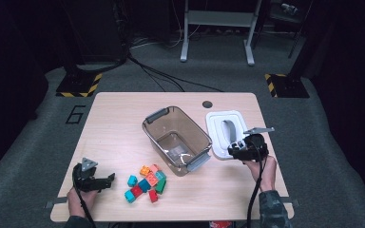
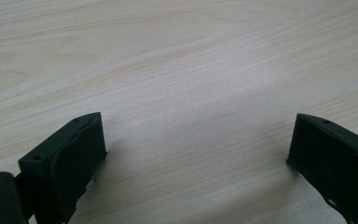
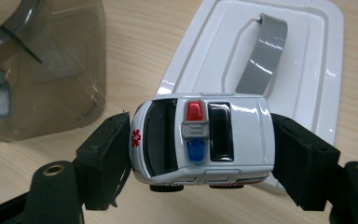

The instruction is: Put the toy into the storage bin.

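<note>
My right tongs [image 3: 200, 140] are pinching a small white toy ambulance [image 3: 203, 140], one pad against its nose and the other against its tail, so the car's long axis runs straight across from pad to pad. I hold it just above the near edge of the white lid [image 1: 224, 128], at about four o'clock on the worktop [image 1: 119, 118]. The clear bin [image 1: 177, 140] is what the coming move turns on, as I judge it: seen from the toy it lies at about nine o'clock, close by, with its open mouth upward and its long axis slanting from ten to four o'clock. My right hand [image 1: 262, 172] is much the nearer to it. My left tongs [image 2: 196, 154] are spread wide with nothing between them, over bare wood at about eight o'clock on the worktop, with the heap of coloured bricks [image 1: 146, 184] between them and the bin.
</note>
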{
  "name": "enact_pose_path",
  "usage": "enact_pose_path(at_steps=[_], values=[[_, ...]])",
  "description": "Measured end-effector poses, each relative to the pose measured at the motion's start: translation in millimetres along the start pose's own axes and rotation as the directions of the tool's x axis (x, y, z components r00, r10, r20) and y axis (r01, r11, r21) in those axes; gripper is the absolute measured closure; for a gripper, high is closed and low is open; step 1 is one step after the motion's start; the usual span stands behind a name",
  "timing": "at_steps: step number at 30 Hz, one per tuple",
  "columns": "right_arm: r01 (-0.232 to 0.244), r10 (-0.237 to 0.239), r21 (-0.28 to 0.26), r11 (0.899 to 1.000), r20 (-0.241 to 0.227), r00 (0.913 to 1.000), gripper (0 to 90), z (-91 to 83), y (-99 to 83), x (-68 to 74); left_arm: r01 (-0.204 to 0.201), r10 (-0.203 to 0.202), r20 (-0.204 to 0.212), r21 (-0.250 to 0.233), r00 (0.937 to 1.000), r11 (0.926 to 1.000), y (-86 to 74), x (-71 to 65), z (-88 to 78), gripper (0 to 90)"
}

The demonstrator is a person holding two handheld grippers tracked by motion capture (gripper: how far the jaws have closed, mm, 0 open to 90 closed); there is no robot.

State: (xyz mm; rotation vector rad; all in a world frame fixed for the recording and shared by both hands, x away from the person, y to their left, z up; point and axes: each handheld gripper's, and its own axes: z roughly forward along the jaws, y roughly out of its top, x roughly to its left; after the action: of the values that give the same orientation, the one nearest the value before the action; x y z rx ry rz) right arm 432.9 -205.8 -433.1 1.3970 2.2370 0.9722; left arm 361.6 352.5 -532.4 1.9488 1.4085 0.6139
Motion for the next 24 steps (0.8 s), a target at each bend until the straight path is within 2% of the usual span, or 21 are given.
enact_pose_path(at_steps=[2,3,5,6,12,23,24], values=[[-0.015,0.015,0.001,1.0,0.001,0.9999,25.1,-1.1,3.6,0.3,0.0,0.0,0.0,0.0,1.0,1.0,0.0,0.0,0.0,3.6],[0.004,-0.004,-0.004,1.0,0.002,1.0,25.1,-0.8,4.8,-1.8,0.0,0.0,0.0,0.0,1.0,1.0,0.0,0.0,0.0,3.6],[-0.02,0.02,0.0,1.0,0.004,0.9998,25.1,-1.7,9.1,-1.2,0.0,0.0,0.0,0.0,1.0,1.0,0.0,0.0,0.0,3.6],[0.0,0.0,-0.002,1.0,0.005,1.0,25.1,-1.9,10.7,-2.9,0.0,0.0,0.0,0.0,1.0,1.0,0.0,0.0,0.0,3.6],[-0.018,0.018,-0.015,1.0,0.002,0.9998,25.1,-4.1,23.6,-5.1,0.0,0.0,0.0,0.0,1.0,1.0,0.0,0.0,0.0,3.6],[0.008,-0.008,-0.035,0.999,-0.002,1.0,25.1,-4.3,52.9,-4.7,0.0,0.0,0.0,0.0,1.0,1.0,0.0,0.0,0.0,3.6],[-0.002,0.001,-0.034,0.999,-0.006,1.0,25.1,-4.1,55.6,-3.2,0.0,0.0,0.0,0.0,1.0,1.0,0.0,0.0,0.0,3.6]])
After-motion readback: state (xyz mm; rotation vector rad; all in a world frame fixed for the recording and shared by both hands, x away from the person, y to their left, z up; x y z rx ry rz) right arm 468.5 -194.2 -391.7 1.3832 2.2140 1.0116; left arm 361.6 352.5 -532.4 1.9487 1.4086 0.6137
